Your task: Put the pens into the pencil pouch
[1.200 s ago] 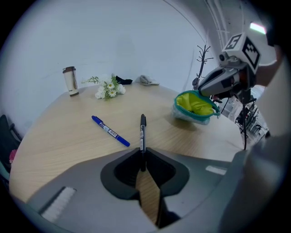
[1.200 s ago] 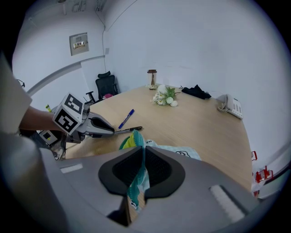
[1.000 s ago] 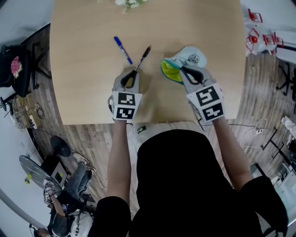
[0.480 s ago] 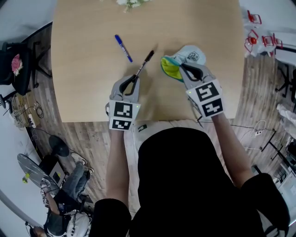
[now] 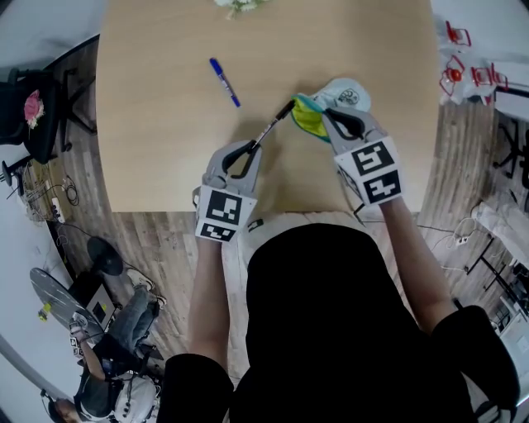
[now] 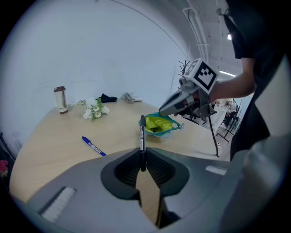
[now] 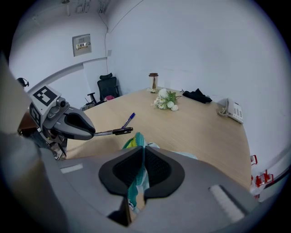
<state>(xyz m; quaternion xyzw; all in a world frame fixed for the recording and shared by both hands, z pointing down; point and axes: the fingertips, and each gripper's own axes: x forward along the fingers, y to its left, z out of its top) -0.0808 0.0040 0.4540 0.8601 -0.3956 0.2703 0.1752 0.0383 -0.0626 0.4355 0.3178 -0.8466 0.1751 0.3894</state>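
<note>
My left gripper [image 5: 248, 154] [image 6: 142, 160] is shut on a black pen [image 5: 271, 128] [image 6: 142, 136] [image 7: 111, 132]. The pen is lifted off the table and its tip reaches the mouth of the pencil pouch [image 5: 324, 110] [image 6: 159, 124]. The pouch is white and teal with a yellow-green lining, and its mouth gapes toward the left. My right gripper [image 5: 340, 121] [image 7: 138, 159] is shut on the pouch's teal edge [image 7: 135, 148] and holds it up. A blue pen [image 5: 224, 81] [image 6: 93, 146] [image 7: 128, 119] lies loose on the table, farther back and to the left.
The wooden table [image 5: 165, 132] carries a small bunch of white flowers [image 5: 240, 5] [image 6: 93, 109] at its far edge. A brown-capped tumbler [image 6: 60, 99], a dark cloth [image 7: 197, 95] and a telephone [image 7: 233, 111] stand toward the back. Chairs [image 5: 29, 111] stand at the left.
My left gripper has lifted the black pen off the table and carried it to the right, so its tip now meets the pouch's mouth. The right gripper and pouch have stayed put.
</note>
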